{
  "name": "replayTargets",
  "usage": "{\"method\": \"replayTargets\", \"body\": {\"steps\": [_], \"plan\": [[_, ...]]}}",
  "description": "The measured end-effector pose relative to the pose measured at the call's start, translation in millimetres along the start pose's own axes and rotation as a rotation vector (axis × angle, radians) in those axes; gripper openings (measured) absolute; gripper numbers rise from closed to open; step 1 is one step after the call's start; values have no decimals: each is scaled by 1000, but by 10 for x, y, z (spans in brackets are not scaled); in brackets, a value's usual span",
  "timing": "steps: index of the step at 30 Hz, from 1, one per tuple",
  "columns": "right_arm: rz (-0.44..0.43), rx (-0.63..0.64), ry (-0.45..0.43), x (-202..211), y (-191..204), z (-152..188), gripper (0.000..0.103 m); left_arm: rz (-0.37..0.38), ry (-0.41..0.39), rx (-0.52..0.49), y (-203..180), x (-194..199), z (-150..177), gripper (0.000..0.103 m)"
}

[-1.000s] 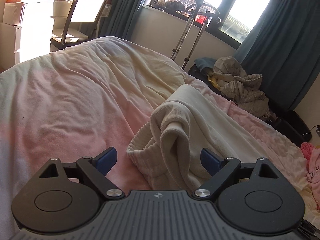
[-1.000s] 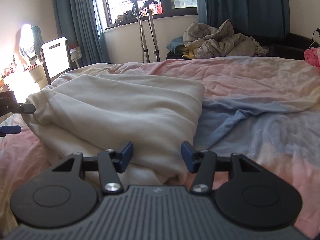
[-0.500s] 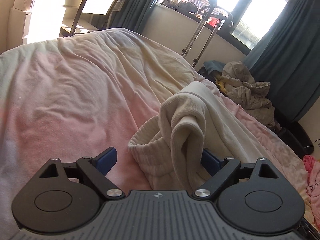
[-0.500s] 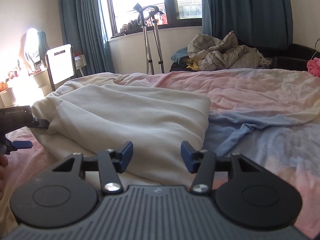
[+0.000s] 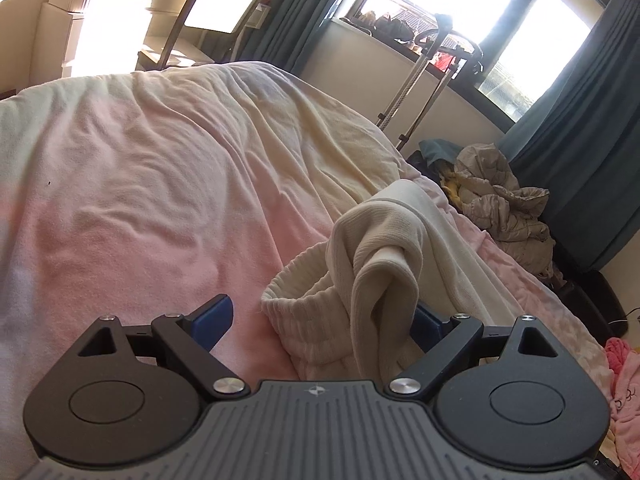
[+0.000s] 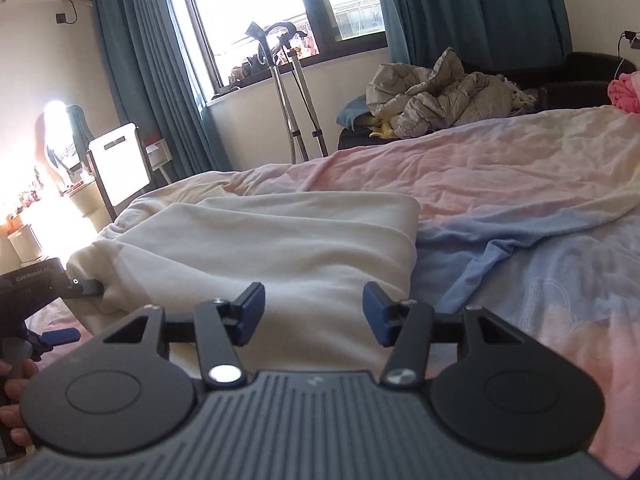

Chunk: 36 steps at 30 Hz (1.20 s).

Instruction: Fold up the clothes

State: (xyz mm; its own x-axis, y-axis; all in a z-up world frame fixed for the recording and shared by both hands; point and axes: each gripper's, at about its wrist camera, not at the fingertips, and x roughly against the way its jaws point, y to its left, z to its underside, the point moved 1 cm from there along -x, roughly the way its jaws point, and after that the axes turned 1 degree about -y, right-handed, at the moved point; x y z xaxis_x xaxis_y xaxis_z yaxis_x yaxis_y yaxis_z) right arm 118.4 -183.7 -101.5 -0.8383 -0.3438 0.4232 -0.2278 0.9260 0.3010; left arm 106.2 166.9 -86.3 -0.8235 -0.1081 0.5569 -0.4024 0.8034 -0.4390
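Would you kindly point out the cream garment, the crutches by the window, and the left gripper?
cream garment (image 6: 280, 248), right wrist view, on its flat upper face.
crutches (image 6: 298, 92), right wrist view, on a shaft.
left gripper (image 5: 324, 320), left wrist view, midway between its fingertips.

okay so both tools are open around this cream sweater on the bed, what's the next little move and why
Probably close the left tool on the bunched ribbed hem of the cream sweater. Its fingers stand wide apart, and the fabric already bulges between them, resting against the right-hand finger only. The right tool is also open, with the sweater's near edge lying between its fingers, so it could pinch afterwards.
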Motion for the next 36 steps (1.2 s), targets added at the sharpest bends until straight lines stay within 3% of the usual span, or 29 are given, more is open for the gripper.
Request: {"method": "replayTargets", "body": {"steps": [4, 15, 24, 36], "plan": [[38, 17, 93, -171, -86, 142, 58, -7, 10, 4, 19, -43, 4, 94], [25, 7, 94, -200, -158, 170, 62, 43, 72, 111, 109, -72, 53, 94], [9, -60, 86, -188, -222, 167, 66, 146, 226, 298, 181, -139, 227, 94], [-20, -183, 74, -197, -339, 145, 69, 226, 281, 568, 470, -292, 311, 84]]}}
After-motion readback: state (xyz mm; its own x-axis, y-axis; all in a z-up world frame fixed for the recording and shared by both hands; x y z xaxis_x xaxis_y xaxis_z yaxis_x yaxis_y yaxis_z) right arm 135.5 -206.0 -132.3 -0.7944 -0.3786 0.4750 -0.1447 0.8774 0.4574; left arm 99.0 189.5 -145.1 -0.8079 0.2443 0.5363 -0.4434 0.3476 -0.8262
